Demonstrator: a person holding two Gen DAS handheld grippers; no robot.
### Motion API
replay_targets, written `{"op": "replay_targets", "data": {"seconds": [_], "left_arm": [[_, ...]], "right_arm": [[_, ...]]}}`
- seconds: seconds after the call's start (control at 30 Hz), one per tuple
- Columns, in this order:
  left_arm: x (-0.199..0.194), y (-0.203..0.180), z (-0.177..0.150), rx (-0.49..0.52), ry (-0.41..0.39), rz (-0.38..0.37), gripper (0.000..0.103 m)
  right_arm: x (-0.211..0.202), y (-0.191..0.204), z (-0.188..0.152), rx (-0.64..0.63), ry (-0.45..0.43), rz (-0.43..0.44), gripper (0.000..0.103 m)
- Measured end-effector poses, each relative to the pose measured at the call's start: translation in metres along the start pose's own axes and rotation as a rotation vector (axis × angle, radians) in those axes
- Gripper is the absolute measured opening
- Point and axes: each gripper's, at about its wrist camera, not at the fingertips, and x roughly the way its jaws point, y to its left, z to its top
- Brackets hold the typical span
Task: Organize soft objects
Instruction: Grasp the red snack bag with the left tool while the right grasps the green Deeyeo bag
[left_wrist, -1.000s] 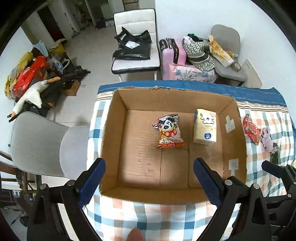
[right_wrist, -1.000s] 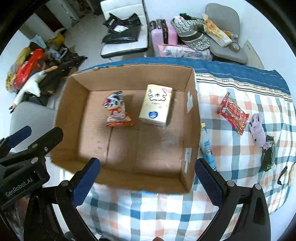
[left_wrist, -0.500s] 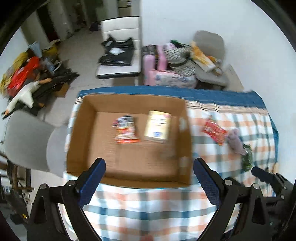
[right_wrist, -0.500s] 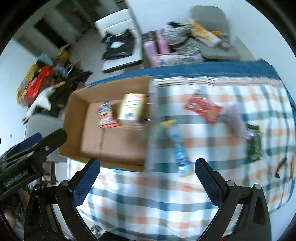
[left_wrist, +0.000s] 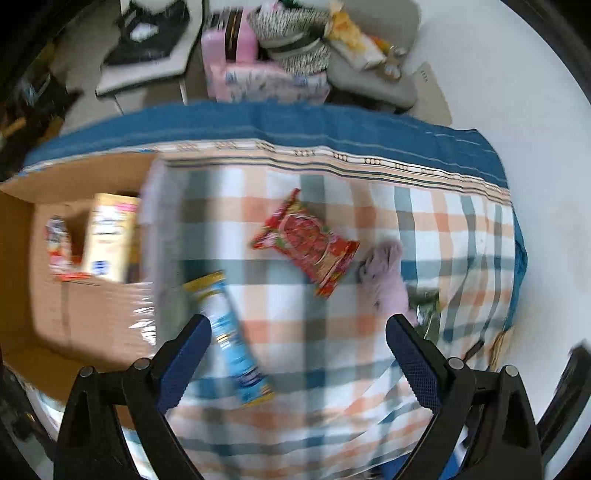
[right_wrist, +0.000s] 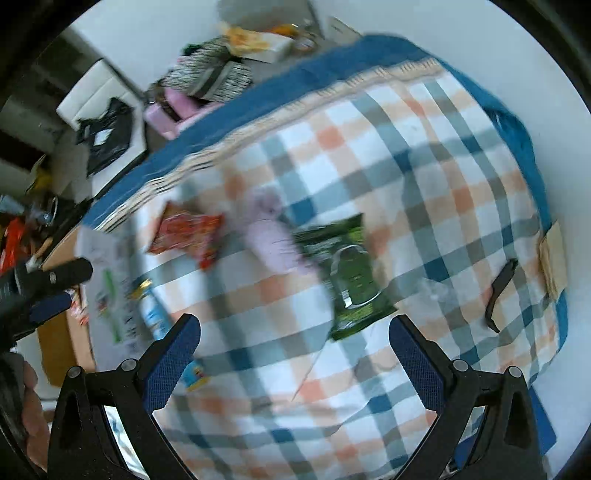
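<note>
Both frames are pretty blurry, so no label on any packet is readable. The left gripper (left_wrist: 297, 332) is wide open with nothing in it, and so is the right gripper (right_wrist: 293, 336). On the checked tablecloth (left_wrist: 461, 229) lie a red snack packet (left_wrist: 306, 243), a lilac plush toy (left_wrist: 386, 280), a blue packet (left_wrist: 231, 332) and a green packet (right_wrist: 345, 273). The cardboard box (left_wrist: 92, 306) sits far left, holding a yellow tissue pack (left_wrist: 109, 236).

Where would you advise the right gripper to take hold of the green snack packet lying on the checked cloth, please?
Probably across the green snack packet at its puffed middle, coming straight down from above with the right gripper wide open. It lies flat on the checked cloth, long axis running away from the camera, so the fingers should close on its two long edges. The lilac soft toy crowds its left edge.
</note>
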Motion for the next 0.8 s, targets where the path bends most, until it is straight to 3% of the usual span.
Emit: {"op": "replay_targets", "data": {"seconds": [0.27,0.43,0.6,0.7,0.8], "left_arm": [[0.099,-0.006,0.059,-0.179,0.171,0.014,0.097],[0.150,-0.002,0.074,-0.254,0.275,0.059,0.097],[0.173,-0.003,0.073,-0.251,0.309,0.112,0.096],[0.170,-0.008,0.065,-0.199,0.269,0.148,0.081],[0.162,-0.019,0.051,-0.093,0.217,0.207,0.054]], "right_arm": [[0.073,-0.045,0.028,0.085,0.105,0.000,0.103],[0.103,-0.053,0.038,0.090,0.153,-0.002,0.103],[0.131,-0.055,0.041,0.069,0.224,0.002,0.100],[0.139,-0.055,0.038,0.050,0.250,0.005,0.095],[0.145,-0.056,0.035,0.042,0.271,0.009,0.075]]}}
